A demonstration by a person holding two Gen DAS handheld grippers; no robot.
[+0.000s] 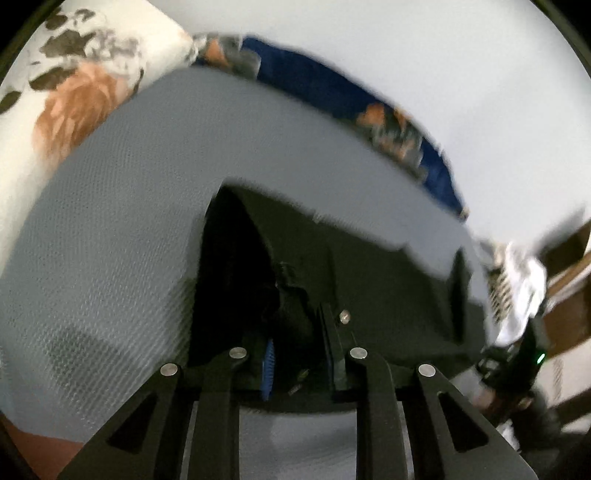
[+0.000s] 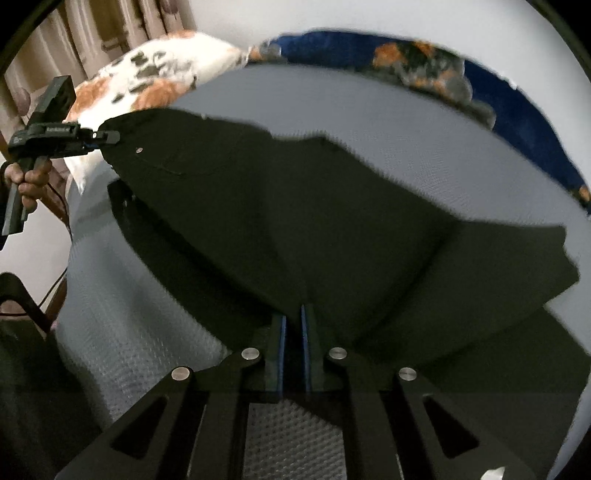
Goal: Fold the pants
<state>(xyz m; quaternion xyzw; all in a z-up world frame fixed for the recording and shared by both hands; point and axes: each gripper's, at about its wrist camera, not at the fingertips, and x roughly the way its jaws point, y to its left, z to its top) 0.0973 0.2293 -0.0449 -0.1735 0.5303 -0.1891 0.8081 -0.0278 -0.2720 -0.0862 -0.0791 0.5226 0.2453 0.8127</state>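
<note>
Black pants hang spread between my two grippers above a grey textured bed sheet. My right gripper is shut on a pinch of the dark cloth, which fans out from its blue-lined pads. At the far left of that view my left gripper, held by a hand, grips the waist corner near a metal button. In the left wrist view my left gripper is shut on bunched black fabric. The right gripper shows small at the right edge.
A white and orange floral pillow lies at the bed's far left. A blue floral cover runs along the far edge under a white wall. Curtains hang at the back left. Wooden furniture stands to the right.
</note>
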